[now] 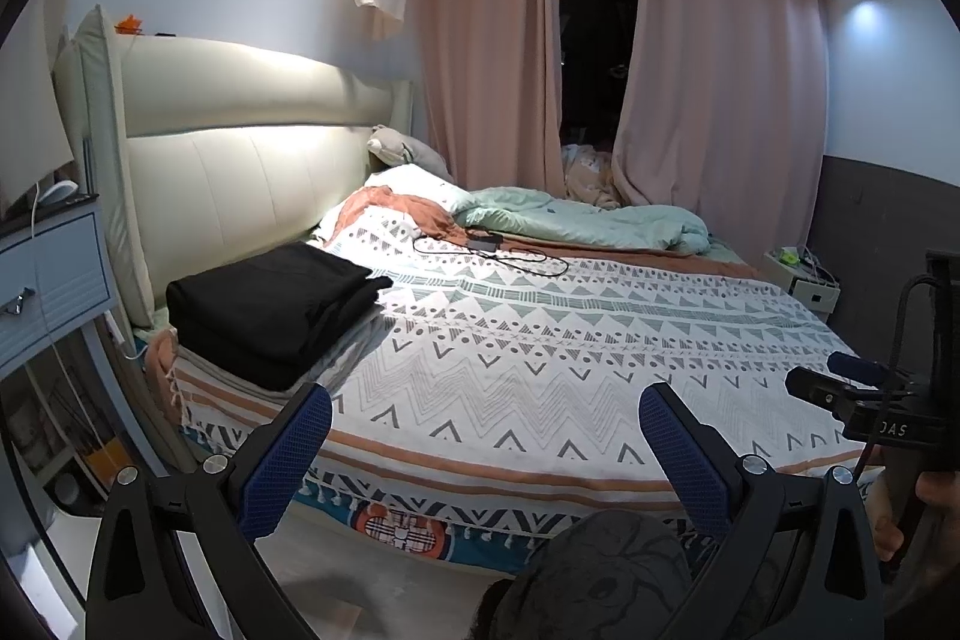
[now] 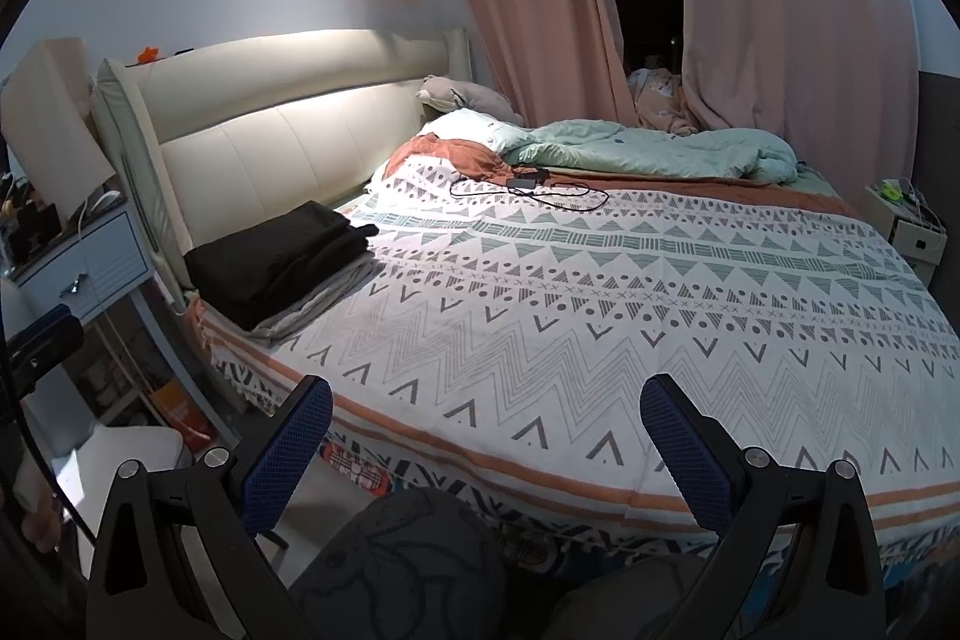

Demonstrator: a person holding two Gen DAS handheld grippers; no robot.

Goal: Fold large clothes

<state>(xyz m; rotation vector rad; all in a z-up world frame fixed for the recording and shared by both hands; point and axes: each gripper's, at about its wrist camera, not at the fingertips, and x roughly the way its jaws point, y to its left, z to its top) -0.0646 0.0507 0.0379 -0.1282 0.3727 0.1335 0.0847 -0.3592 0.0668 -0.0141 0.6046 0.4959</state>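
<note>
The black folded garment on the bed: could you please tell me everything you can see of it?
The black folded garment is plain, matte, soft-looking cloth, folded into a thick, roughly rectangular stack of several layers. It lies flat at the head-end corner of the bed, close to the cream headboard. It rests on a thinner folded grey cloth, which lies on the patterned bedspread. Neither gripper touches it. What kind of garment it is cannot be told.
</note>
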